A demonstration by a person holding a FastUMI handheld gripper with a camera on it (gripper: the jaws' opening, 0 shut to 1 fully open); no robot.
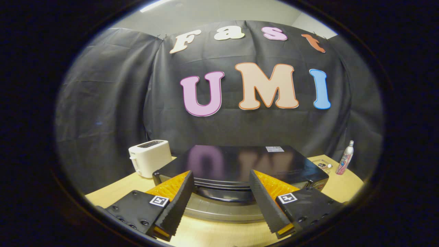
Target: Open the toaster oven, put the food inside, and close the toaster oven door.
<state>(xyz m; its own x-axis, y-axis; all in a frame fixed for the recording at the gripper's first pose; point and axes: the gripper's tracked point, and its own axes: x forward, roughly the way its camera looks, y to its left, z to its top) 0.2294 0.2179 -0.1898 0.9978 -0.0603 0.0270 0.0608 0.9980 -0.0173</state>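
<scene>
Tongs (221,202) spread wide, holding nothing, poised above the front edge of the toaster oven (240,164). Door handle (223,195) lying between the two fingers, just below the glossy black top. Door apparently closed; food not made out.

Probably reaching for the handle to open the door. Best done by lowering until both pads flank the bar squarely, closing firmly, then pulling out and down along the hinge arc rather than straight back.

Pale wooden bench (205,236) underneath. White pop-up toaster (150,157) beside the oven on one side; slim bottle (345,158) and small clear dish (322,165) on the other. Black cloth wall behind.
</scene>
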